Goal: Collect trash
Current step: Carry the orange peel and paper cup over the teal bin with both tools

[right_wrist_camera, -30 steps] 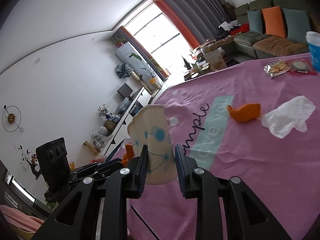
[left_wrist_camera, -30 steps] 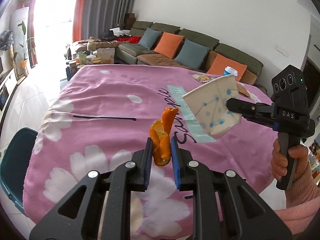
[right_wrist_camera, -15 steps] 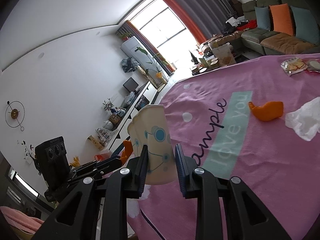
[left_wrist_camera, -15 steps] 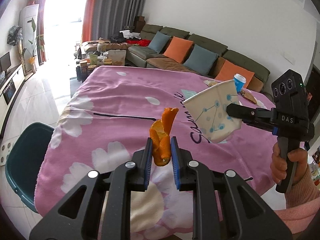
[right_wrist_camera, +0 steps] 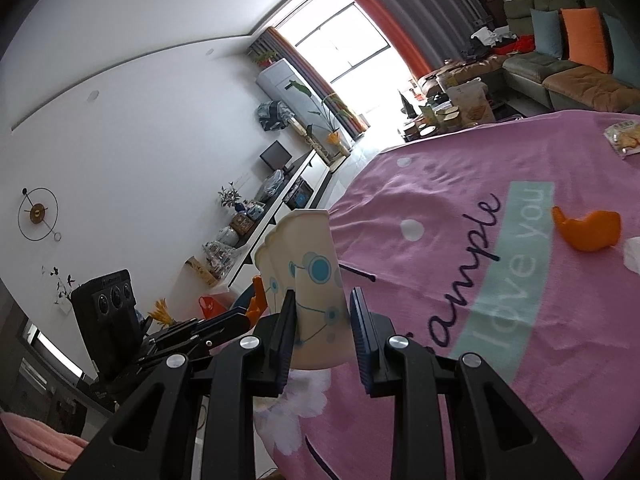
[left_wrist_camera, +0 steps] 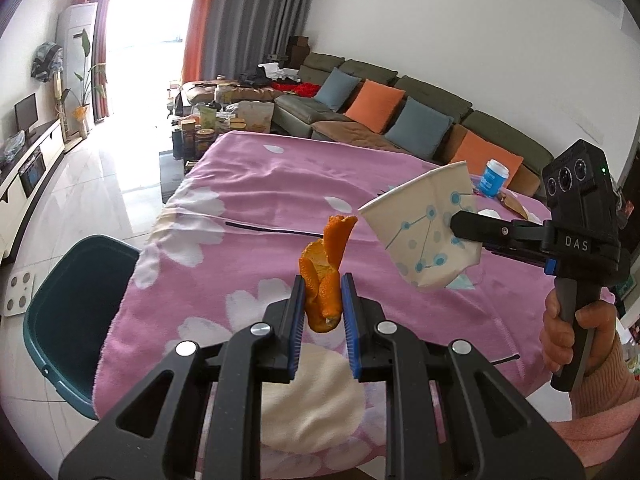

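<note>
Orange peel (left_wrist_camera: 325,272) is seen clamped upright between the blue-padded jaws of the left gripper (left_wrist_camera: 322,304), held in the air above the near edge of a surface draped in a pink flowered blanket (left_wrist_camera: 256,184). To its right, a flattened paper cup (left_wrist_camera: 424,232) printed with blue dots and lines is pinched by the narrowly parted jaws of the right gripper (right_wrist_camera: 322,328), whose handle is gripped by a hand (left_wrist_camera: 576,332) in a pink sleeve; the cup is carried clear of the blanket, close beside the peel but not touching it. The blanket's left edge is shown hanging over the side, with a dark teal bin (left_wrist_camera: 68,312) standing just beyond it on pale tiled floor, where open room is left toward the window. From the right wrist view, a second piece of orange peel (right_wrist_camera: 588,230) is found lying on the blanket beside a teal printed band, with a white crumpled scrap (right_wrist_camera: 633,254) at the frame's edge and a packet of biscuits (right_wrist_camera: 624,140) farther back. A blue-labelled cup (left_wrist_camera: 493,178) is set near the far edge, before the sofa.
</note>
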### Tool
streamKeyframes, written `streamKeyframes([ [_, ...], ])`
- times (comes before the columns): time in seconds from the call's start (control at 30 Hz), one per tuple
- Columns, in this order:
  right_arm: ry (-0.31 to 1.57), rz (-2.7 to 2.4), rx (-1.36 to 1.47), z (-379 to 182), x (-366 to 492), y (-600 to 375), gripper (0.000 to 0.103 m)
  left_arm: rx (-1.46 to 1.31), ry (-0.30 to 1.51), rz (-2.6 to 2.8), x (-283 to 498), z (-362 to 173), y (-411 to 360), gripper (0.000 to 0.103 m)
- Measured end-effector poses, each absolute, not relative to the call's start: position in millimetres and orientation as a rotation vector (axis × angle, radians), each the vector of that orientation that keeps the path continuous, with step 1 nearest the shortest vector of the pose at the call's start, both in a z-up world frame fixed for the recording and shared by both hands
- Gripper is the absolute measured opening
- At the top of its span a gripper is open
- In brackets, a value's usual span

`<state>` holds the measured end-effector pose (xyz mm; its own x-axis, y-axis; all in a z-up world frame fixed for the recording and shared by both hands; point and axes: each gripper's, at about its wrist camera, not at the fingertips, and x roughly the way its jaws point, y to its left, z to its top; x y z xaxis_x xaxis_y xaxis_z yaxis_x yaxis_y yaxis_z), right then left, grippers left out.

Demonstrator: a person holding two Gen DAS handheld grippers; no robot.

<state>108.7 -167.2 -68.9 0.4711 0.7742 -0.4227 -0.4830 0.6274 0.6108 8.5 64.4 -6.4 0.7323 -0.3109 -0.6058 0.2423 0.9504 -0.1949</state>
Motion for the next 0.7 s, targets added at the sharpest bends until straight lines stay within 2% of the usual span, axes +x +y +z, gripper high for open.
streamKeyframes([
  [0.7,0.77,0.869,0.408,-63.0,118.6,-125.2,0.025,-0.144,0.67,-0.225,1.3,-2.7,99.2,0.018],
])
